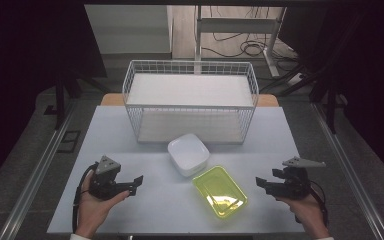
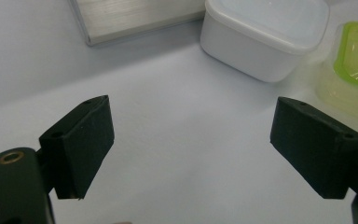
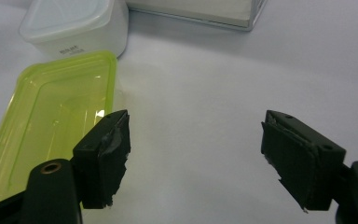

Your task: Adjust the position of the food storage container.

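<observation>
High view: nothing picked up yet.
Left gripper (image 1: 136,183) and right gripper (image 1: 261,184) spread wide, empty; white box (image 1: 188,153) and green box (image 1: 220,191) untouched between them, near wire basket (image 1: 190,102).

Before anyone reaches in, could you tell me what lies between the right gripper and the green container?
Bare tabletop alone separates the right gripper from the green container, as the high view shows.
</observation>
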{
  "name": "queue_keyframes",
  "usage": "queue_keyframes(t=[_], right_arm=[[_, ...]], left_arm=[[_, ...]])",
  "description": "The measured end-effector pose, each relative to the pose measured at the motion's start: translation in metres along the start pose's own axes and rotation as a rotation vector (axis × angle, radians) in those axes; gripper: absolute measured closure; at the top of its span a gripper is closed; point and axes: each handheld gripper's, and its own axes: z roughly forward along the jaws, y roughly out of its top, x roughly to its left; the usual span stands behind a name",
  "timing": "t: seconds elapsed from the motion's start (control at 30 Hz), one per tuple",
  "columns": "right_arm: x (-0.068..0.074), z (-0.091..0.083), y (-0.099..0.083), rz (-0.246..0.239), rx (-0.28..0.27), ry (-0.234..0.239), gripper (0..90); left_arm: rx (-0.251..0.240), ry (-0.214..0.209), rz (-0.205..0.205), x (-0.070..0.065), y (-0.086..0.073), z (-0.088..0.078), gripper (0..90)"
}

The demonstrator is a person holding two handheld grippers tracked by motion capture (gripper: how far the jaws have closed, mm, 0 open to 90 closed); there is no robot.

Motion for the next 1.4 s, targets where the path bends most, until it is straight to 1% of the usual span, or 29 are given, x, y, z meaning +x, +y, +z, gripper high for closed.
queue_keyframes(t=[0.1,0.2,0.3,0.33,0.37,0.4,0.53,0.57,0.67,0.73,0.83,0.93,1.0,1.03,1.07,1.1,1.17,1.23,1.3,1.4], right_arm=[[-0.001,0.001,0.001,-0.001,0.004,-0.005,24.8],[-0.003,0.001,0.001,0.006,0.013,-0.004,26.0],[-0.006,0.002,0.002,0.006,0.025,0.009,26.3],[-0.008,0.002,0.002,0.016,0.024,0.011,26.4],[-0.008,0.002,0.002,0.016,0.024,0.011,26.4],[-0.011,0.001,0.002,0.028,0.025,0.009,26.6],[-0.013,0.003,0.005,0.025,0.036,-0.003,26.5],[-0.013,0.003,0.006,0.029,0.039,-0.005,26.4],[-0.013,0.003,0.009,0.036,0.039,-0.009,26.1],[-0.013,0.005,0.009,0.037,0.054,-0.012,26.0],[-0.011,0.006,0.009,0.028,0.074,-0.016,26.2],[-0.006,0.006,0.012,0.012,0.07,-0.003,28.4],[-0.003,0.006,0.016,-0.012,0.077,-0.003,30.0],[-0.003,0.006,0.016,-0.012,0.077,-0.003,30.0],[-0.001,0.006,0.019,-0.024,0.085,-0.001,31.3],[0.001,0.01,0.023,-0.036,0.096,0.008,33.2],[0.003,0.014,0.025,-0.035,0.11,0.011,34.4],[0.003,0.017,0.026,-0.034,0.118,0.014,35.1],[0.004,0.023,0.029,-0.032,0.146,0.019,36.2],[0.007,0.03,0.034,-0.041,0.166,0.016,38.5]], left_arm=[[0.004,0.0,0.001,0.0,0.0,0.0,13.6],[-0.006,-0.003,-0.003,0.0,0.002,-0.002,13.9],[-0.017,-0.004,-0.001,0.002,0.003,-0.004,13.9],[-0.02,-0.003,-0.009,0.003,0.003,-0.004,14.0],[-0.02,-0.003,-0.009,0.003,0.003,-0.004,14.1],[-0.015,-0.006,-0.001,0.002,0.003,-0.002,14.1],[0.012,0.005,0.036,0.001,0.004,0.004,13.6],[0.014,0.007,0.036,0.001,0.004,0.004,13.3],[0.024,0.012,0.018,0.002,0.001,0.001,14.0],[0.03,0.012,0.003,0.003,0.0,-0.001,14.9],[0.035,0.008,-0.023,0.003,-0.004,-0.004,15.6],[0.035,0.001,-0.037,0.001,-0.005,-0.007,15.8],[0.035,-0.002,-0.039,0.0,-0.005,-0.007,15.7],[0.036,-0.002,-0.034,-0.001,-0.005,-0.007,15.7],[0.038,0.0,-0.031,-0.001,-0.006,-0.007,15.7],[0.049,-0.001,-0.03,0.0,-0.007,-0.006,15.8],[0.055,-0.002,-0.036,0.001,-0.009,-0.005,15.9],[0.061,0.0,-0.034,0.001,-0.01,-0.005,15.9],[0.064,0.0,-0.039,0.002,-0.012,-0.006,15.9],[0.064,0.004,-0.041,0.002,-0.013,-0.008,15.9]])
